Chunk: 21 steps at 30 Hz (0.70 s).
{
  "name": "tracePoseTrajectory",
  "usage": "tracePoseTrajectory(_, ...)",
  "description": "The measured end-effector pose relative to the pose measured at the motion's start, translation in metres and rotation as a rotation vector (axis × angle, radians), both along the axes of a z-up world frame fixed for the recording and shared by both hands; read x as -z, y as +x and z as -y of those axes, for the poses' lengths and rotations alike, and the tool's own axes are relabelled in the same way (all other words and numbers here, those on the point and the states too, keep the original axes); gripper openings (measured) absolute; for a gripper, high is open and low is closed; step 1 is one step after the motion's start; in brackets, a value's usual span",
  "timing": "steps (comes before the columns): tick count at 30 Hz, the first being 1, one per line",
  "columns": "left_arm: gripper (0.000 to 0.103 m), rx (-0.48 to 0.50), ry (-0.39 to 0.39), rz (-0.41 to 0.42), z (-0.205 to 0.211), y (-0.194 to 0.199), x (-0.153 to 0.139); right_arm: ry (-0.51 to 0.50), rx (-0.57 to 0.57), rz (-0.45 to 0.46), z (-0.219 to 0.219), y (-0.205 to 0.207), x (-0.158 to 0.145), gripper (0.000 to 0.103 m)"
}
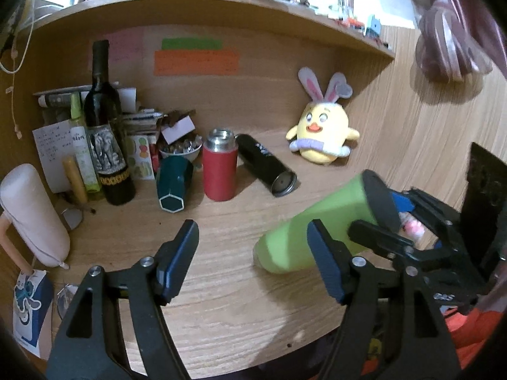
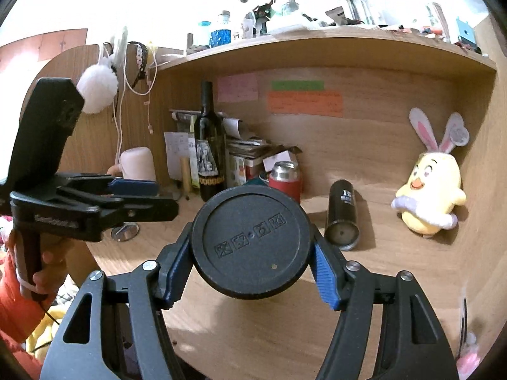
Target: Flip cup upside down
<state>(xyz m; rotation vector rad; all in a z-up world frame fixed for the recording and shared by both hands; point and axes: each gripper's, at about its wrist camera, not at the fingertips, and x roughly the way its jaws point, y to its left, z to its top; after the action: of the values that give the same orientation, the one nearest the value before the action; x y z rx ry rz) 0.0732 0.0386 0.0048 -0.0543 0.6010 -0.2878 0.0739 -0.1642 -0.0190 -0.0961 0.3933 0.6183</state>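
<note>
The right tongs [image 2: 252, 272] are clamped on the green cup [image 1: 312, 231], their blue pads [image 2: 326, 277] pressing either side just below its black base [image 2: 252, 243], which fills the right wrist view and faces the camera. From the left wrist view the cup is tilted well over, base up toward the right and mouth low, near or perhaps touching the counter [image 1: 221, 300]; which one cannot be told. The left tongs [image 1: 253, 259] stand wide and hold nothing, hovering just beside the cup's lower end. The turn looks partly made, not finished. The chief risk, to my mind, lies in the grip: the pads hold a smooth round wall near one end, so the cup may swivel or slide out as it is brought down onto its mouth, and if the rim meets the counter at an angle it could tip and roll. Behind stand a red flask [image 1: 220, 171], a black flask lying on its side [image 1: 266, 164], a dark green cup [image 1: 174, 183] and a wine bottle [image 1: 106, 133]; a rolling cup could knock into these. The plush chick [image 1: 323, 139] sits well apart.
</note>
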Motion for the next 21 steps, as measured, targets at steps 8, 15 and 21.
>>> tracePoseTrajectory(8,0.076,0.049,0.007,0.047,0.007,0.021,-0.037,-0.010,-0.036,-0.027,-0.019,0.038,-0.010,0.063)
tracePoseTrajectory(15,0.076,0.044,0.040,-0.040,0.018,0.069,-0.034,-0.009,-0.044,-0.040,-0.034,0.061,-0.010,0.063)
tracePoseTrajectory(21,0.079,0.055,-0.071,-0.152,-0.002,0.099,-0.026,-0.009,-0.052,-0.048,-0.041,0.074,-0.009,0.063)
